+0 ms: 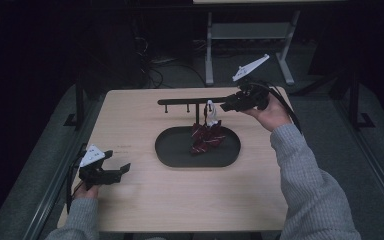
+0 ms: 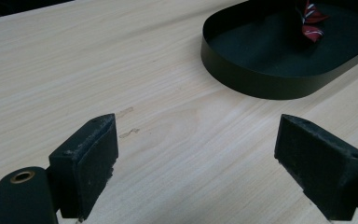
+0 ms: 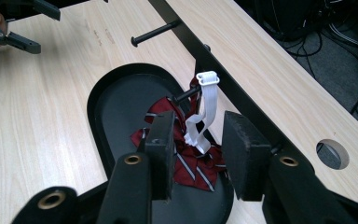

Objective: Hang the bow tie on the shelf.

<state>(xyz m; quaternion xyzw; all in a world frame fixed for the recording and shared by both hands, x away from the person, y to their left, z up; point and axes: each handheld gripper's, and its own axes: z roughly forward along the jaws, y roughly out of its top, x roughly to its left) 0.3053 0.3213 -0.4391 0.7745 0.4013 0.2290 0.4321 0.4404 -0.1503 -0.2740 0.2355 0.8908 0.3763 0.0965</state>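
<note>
Right gripper view, right gripper (image 3: 198,156) jaws parted, white strap (image 3: 204,112) between them seemingly untouched, striped tie (image 3: 186,158) just beyond, left gripper (image 2: 198,158) jaws released over table (image 2: 121,70).

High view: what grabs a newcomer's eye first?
The red striped tie, heaped in the black oval tray at mid-table, its white strap hooked on a peg of the black rack above. The right gripper hovers by the strap, jaws apart; the left gripper rests open at the near-left corner.
</note>
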